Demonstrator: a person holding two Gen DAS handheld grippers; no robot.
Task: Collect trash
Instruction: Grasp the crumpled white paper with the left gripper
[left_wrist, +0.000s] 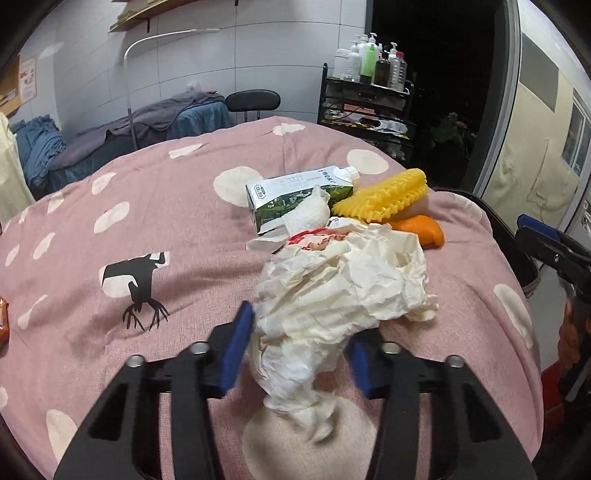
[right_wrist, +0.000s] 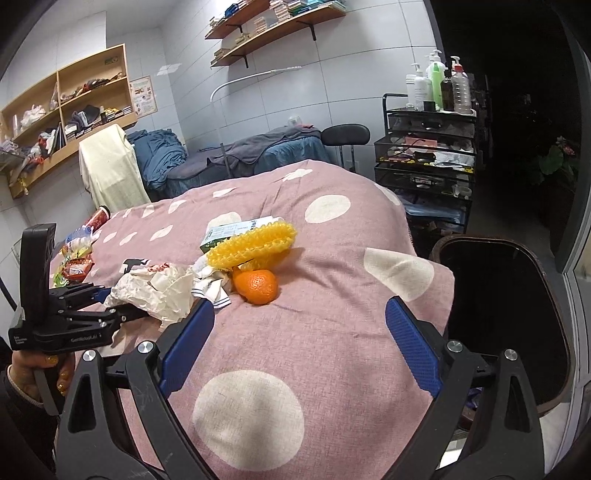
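l gripper (left_wrist: 299, 354) | clamped on crumpled cream paper wad (left_wrist: 340, 291) | r gripper (right_wrist: 299, 332) spread, empty | dark bin (right_wrist: 506, 314) lies right of r gripper

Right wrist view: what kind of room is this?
Likely a small massage or beauty treatment room, not a home bedroom. Cues: a draped treatment bed against the tiled wall, a black wire trolley topped with pump bottles, and a round stool beside it.
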